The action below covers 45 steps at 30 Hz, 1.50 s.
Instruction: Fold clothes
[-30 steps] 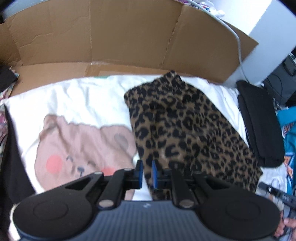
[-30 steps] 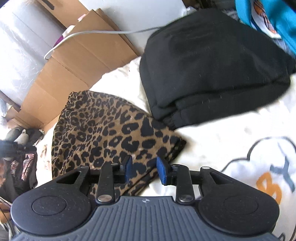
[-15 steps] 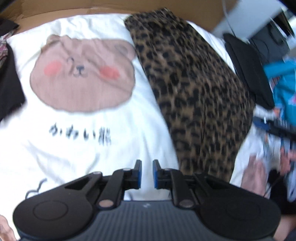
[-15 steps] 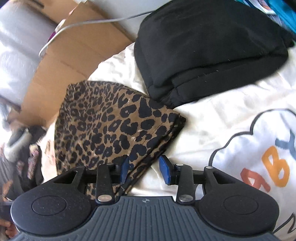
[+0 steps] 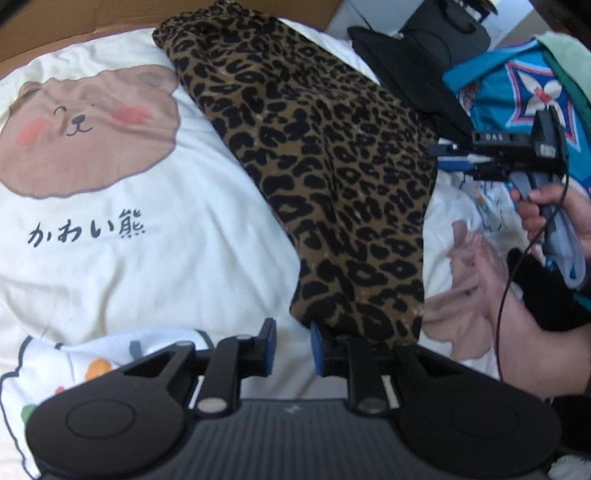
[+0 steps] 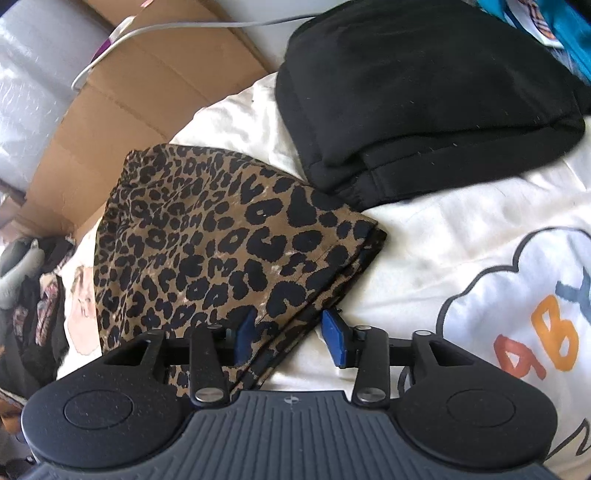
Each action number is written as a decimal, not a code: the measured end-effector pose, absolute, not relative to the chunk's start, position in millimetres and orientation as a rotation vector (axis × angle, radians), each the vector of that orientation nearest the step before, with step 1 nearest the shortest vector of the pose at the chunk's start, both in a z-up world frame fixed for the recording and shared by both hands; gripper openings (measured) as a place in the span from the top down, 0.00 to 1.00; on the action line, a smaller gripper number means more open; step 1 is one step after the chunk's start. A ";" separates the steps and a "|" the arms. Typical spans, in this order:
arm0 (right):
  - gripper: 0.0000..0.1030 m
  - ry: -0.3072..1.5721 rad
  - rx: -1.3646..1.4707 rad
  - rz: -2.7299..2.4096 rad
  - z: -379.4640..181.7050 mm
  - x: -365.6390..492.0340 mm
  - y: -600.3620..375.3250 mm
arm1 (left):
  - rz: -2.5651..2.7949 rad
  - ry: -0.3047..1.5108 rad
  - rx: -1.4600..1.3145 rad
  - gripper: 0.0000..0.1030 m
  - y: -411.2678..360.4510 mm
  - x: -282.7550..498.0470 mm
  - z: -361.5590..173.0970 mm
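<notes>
A leopard-print garment (image 5: 332, 177), folded into a long strip, lies on the white bear-print sheet (image 5: 110, 258). My left gripper (image 5: 293, 345) hovers at the strip's near end. Its jaws are opening with only sheet between them, and the cloth's corner lies just past the right finger. In the right wrist view the same leopard-print garment (image 6: 221, 240) has its layered side edge running between the jaws of my right gripper (image 6: 290, 334). Those jaws are opening and the pads do not press the cloth. The right gripper (image 5: 461, 158) also shows in the left view, held by a hand (image 5: 546, 210).
A folded black garment (image 6: 424, 92) lies just beyond the leopard strip. Blue patterned clothes (image 5: 517, 92) are piled at the right. Flattened cardboard (image 6: 129, 110) with a white cable (image 6: 184, 27) lines the far side. Dark clothes (image 6: 33, 314) sit off the sheet's far corner.
The left gripper has travelled from the strip's far part back to its near end and dropped lower, and its jaws have parted. The right gripper stayed put while its jaws widened around the cloth's edge.
</notes>
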State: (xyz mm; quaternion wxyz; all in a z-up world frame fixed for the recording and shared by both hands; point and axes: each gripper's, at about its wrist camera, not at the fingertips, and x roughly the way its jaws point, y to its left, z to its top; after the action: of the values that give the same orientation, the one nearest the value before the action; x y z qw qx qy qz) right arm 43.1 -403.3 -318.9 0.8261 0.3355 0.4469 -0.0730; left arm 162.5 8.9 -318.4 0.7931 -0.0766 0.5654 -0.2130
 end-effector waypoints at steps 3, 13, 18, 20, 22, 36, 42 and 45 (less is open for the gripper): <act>0.51 0.960 0.695 -0.159 -317.3 46.7 -401.0 | -0.468 1.217 -0.275 0.71 18.3 162.2 -322.9; 0.51 0.938 0.780 -0.206 -325.6 45.3 -405.3 | -0.511 1.220 -0.450 0.76 27.5 164.0 -346.9; 0.53 0.927 0.768 -0.246 -327.7 47.0 -407.1 | -0.499 1.230 -0.510 0.97 34.4 161.8 -352.4; 0.57 0.927 0.747 -0.275 -328.5 48.3 -407.9 | -0.489 1.230 -0.522 0.97 39.6 160.2 -351.8; 0.66 0.929 0.724 -0.306 -329.8 49.2 -410.4 | -0.485 1.232 -0.538 0.98 43.8 158.8 -350.9; 0.73 0.919 0.749 -0.318 -333.8 44.3 -423.6 | -0.430 1.239 -0.640 0.67 75.4 164.6 -343.1; 0.72 0.921 0.748 -0.310 -334.3 44.1 -423.5 | -0.475 1.237 -0.708 0.68 65.5 182.2 -353.6; 0.72 0.921 0.750 -0.303 -335.3 44.1 -423.5 | -0.494 1.271 -0.755 0.65 61.1 188.9 -365.5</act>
State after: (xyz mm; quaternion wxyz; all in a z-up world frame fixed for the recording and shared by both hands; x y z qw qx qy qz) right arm 44.1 -423.5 -335.3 0.8180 0.3520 0.4322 -0.1421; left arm 188.9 61.1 -365.5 0.7112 -0.3405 0.5733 -0.2226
